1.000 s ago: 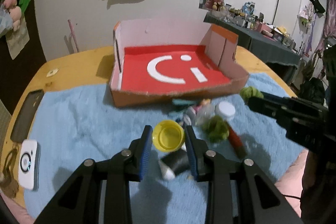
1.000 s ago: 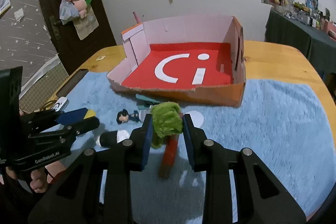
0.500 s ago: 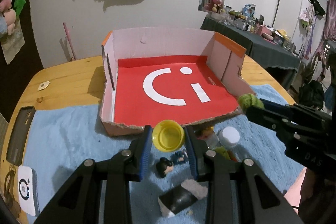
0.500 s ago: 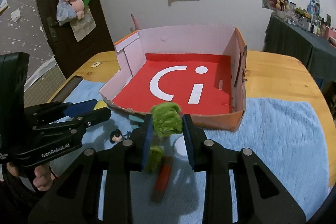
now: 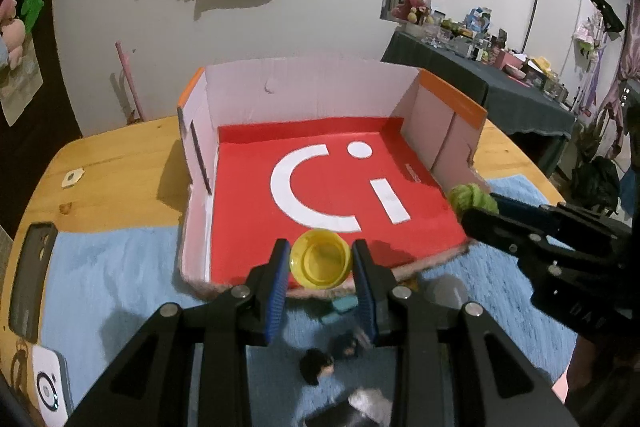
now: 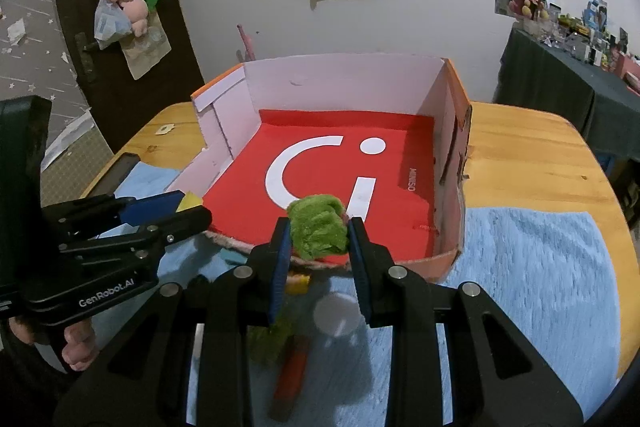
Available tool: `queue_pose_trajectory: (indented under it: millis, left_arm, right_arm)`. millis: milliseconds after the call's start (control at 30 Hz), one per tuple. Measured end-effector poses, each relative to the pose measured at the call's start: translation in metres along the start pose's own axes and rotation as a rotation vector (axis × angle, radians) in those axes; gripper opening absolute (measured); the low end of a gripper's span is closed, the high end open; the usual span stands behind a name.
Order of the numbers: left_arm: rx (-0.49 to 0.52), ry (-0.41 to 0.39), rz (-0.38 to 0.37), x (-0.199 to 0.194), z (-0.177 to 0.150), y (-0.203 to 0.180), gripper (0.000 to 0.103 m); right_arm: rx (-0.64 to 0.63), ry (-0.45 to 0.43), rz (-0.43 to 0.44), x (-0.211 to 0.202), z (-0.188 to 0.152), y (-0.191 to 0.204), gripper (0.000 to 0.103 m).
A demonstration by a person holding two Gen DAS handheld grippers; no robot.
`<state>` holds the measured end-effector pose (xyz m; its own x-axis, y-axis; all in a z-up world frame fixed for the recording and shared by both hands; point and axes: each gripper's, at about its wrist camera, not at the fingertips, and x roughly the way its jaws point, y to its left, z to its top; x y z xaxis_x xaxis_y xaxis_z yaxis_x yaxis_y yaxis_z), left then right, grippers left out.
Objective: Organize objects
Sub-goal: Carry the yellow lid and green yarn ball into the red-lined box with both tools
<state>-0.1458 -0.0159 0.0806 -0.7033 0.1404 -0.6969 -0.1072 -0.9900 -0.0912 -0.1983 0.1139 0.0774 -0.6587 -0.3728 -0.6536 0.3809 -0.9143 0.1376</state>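
A cardboard box (image 5: 304, 95) with a red floor (image 5: 248, 203) and a white "Ci" mark stands on the table, seen in both wrist views as box (image 6: 344, 79). My left gripper (image 5: 320, 259) is shut on a yellow bottle cap (image 5: 320, 263), held over the box's torn near edge. My right gripper (image 6: 318, 231) is shut on a green fuzzy ball (image 6: 318, 227), also above the near edge. The right gripper with the green ball (image 5: 474, 197) shows at the right of the left wrist view; the left gripper (image 6: 184, 211) shows at the left of the right wrist view.
On the blue towel (image 5: 112, 275) below the grippers lie a small dark-haired figurine (image 5: 318, 367), a white cap (image 6: 334, 313), a red stick (image 6: 292, 375), another green tuft (image 6: 272, 339) and a teal piece (image 5: 340, 307). A dark phone case (image 5: 30, 275) and white device (image 5: 50, 387) lie at left.
Both grippers have moved forward with their loads, from over the loose items on the towel to the near edge of the box. The box looms larger.
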Motion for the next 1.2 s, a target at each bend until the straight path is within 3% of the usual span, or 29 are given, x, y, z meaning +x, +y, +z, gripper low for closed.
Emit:
queue_pose_trajectory:
  millis: [567,1200]
  left_arm:
    - [-0.013,0.066,-0.018,0.047,0.041,0.007,0.033]
    - [-0.058,0.190,-0.008,0.098,0.040,0.023,0.033]
  right_arm:
    - [0.018,0.075,-0.007,0.051,0.035,-0.014,0.027]
    - [0.020,0.190,-0.052,0.099,0.036,-0.022,0.027]
